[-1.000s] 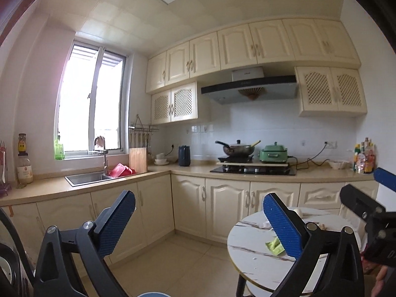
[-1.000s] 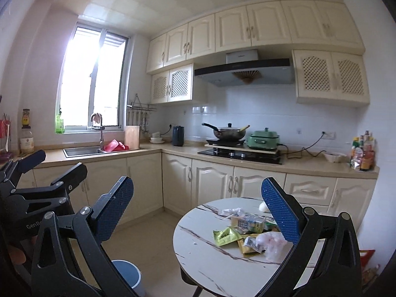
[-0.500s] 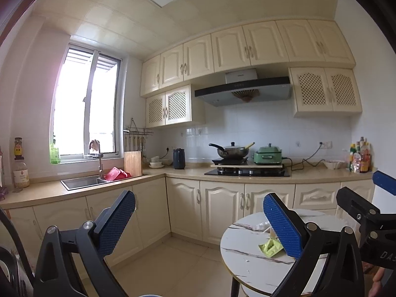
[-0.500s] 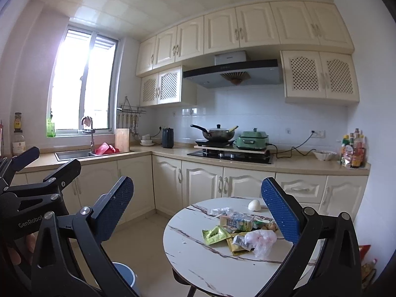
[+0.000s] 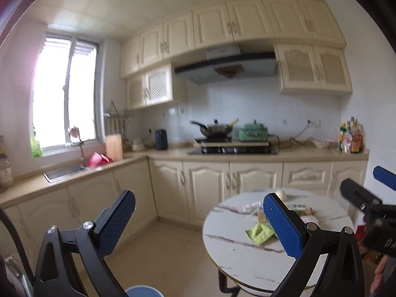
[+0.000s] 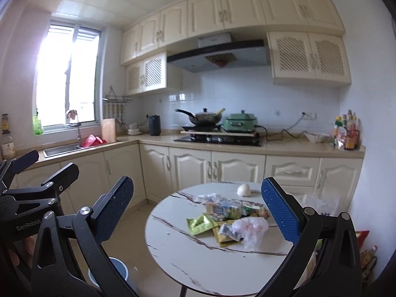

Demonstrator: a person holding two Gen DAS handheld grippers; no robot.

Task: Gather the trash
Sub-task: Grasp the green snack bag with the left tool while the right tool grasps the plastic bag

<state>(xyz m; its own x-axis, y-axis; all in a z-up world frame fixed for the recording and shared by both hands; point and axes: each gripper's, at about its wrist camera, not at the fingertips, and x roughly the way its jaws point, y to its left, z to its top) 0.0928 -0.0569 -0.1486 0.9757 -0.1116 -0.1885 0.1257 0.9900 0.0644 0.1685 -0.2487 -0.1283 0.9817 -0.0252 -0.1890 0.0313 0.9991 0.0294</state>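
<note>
Both views have tipped down and closed in over the last second: the round marble desk (image 6: 173, 242) now fills more of the right wrist view, and the left view is motion-blurred, so I read this as the approach phase, nothing collected yet. Right tongs (image 6: 198, 212) are wide and empty, framing the trash pile: green snack wrapper (image 6: 201, 223), a printed snack packet (image 6: 226, 208), a yellow wrapper (image 6: 222, 236) under a crumpled clear plastic bag (image 6: 251, 227), all touching or overlapping near desk centre. A small white lump (image 6: 243, 189) sits apart at the far edge; can't tell what it is. Left tongs (image 5: 198, 225) are also wide and empty, aimed left of the pile, with the green wrapper just beside the right pad (image 5: 282, 225). The blue bin (image 6: 118, 272) stands on the floor beside the desk, low left, partly hidden by the tongs. My call: right side is better lined up for first grab; the plastic bag will likely crumple and drag neighbours.
</note>
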